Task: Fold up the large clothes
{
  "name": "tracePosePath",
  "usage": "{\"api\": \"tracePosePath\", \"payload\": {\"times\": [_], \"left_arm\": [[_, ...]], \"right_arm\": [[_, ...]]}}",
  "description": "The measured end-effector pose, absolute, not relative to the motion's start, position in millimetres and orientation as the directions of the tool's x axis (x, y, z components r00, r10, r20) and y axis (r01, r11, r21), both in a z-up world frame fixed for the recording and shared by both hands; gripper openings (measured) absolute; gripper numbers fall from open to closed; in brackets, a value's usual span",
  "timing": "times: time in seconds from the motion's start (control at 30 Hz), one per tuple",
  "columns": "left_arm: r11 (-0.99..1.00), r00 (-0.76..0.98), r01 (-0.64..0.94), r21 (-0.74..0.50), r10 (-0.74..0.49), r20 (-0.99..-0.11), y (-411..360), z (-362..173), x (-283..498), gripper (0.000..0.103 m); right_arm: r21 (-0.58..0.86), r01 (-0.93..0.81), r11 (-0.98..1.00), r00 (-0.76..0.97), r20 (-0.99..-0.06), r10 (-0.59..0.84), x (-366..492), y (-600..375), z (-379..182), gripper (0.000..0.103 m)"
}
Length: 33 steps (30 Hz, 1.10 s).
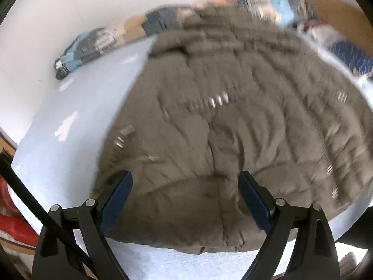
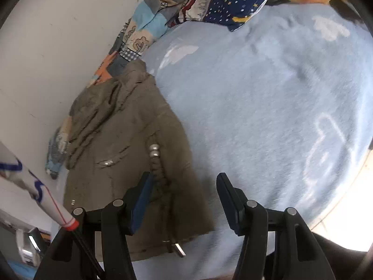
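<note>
With the jaws of the left gripper (image 1: 185, 186) and the right gripper (image 2: 184, 191) held apart and empty above the near hem of the jacket (image 1: 221, 128) spread on the bed (image 2: 268, 105), the hem is best gripped at both corners evenly.

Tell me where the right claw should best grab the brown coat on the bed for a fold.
Probably the near hem corner by the zipper end. The coat lies flat on the blue blanket, its zipper edge facing the open right claw, so coming in low from the bare blanket side should let one pad slip under.
</note>
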<state>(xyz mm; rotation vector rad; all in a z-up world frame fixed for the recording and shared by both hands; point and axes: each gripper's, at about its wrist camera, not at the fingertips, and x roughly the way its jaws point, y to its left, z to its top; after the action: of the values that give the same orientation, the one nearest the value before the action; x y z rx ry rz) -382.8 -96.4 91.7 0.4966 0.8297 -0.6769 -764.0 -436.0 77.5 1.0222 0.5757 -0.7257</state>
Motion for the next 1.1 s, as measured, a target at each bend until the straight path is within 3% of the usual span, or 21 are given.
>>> {"api": "tracePosePath", "payload": {"times": [0.2, 0.37, 0.53, 0.7, 0.87, 0.97, 1.03, 1.1], "left_arm": [[0.796, 0.480, 0.599, -0.084, -0.441, -0.758, -34.0, 134.6, -345.6, 0.091], [0.882, 0.332, 0.330, -0.336, -0.442, -0.833, 28.8, 104.5, -290.1, 0.091], [0.854, 0.216, 0.232, -0.466, -0.512, -0.831, 47.3, 77.8, -280.8, 0.091], [0.832, 0.117, 0.215, -0.512, -0.542, -0.832, 39.8, 55.4, -287.7, 0.091], [0.844, 0.120, 0.316, -0.434, -0.489, -0.864, 11.9, 54.0, -303.8, 0.089], [0.818, 0.138, 0.407, -0.407, -0.495, -0.858, -4.7, 63.7, -320.3, 0.077], [0.798, 0.174, 0.477, -0.368, -0.496, -0.851, -15.2, 71.5, -331.7, 0.057], [0.802, 0.209, 0.490, -0.342, -0.489, -0.847, -18.4, 73.7, -334.7, 0.055]], "right_arm": [[0.629, 0.718, 0.298, 0.694, -0.683, -0.228, -773.3, -440.3, 72.7, 0.062], [0.632, 0.722, 0.282, 0.689, -0.694, -0.209, -776.3, -441.4, 67.9, 0.063], [0.657, 0.706, 0.266, 0.705, -0.690, -0.166, -774.0, -441.8, 61.9, 0.063], [0.642, 0.711, 0.289, 0.696, -0.701, -0.156, -768.2, -437.8, 62.5, 0.065], [0.623, 0.725, 0.296, 0.675, -0.727, -0.124, -762.2, -433.7, 53.3, 0.065], [0.634, 0.714, 0.298, 0.680, -0.730, -0.077, -756.2, -429.5, 45.4, 0.066], [0.645, 0.687, 0.334, 0.697, -0.715, -0.053, -747.5, -422.6, 46.7, 0.062], [0.621, 0.675, 0.398, 0.701, -0.708, -0.086, -740.9, -416.6, 56.4, 0.053]]}}
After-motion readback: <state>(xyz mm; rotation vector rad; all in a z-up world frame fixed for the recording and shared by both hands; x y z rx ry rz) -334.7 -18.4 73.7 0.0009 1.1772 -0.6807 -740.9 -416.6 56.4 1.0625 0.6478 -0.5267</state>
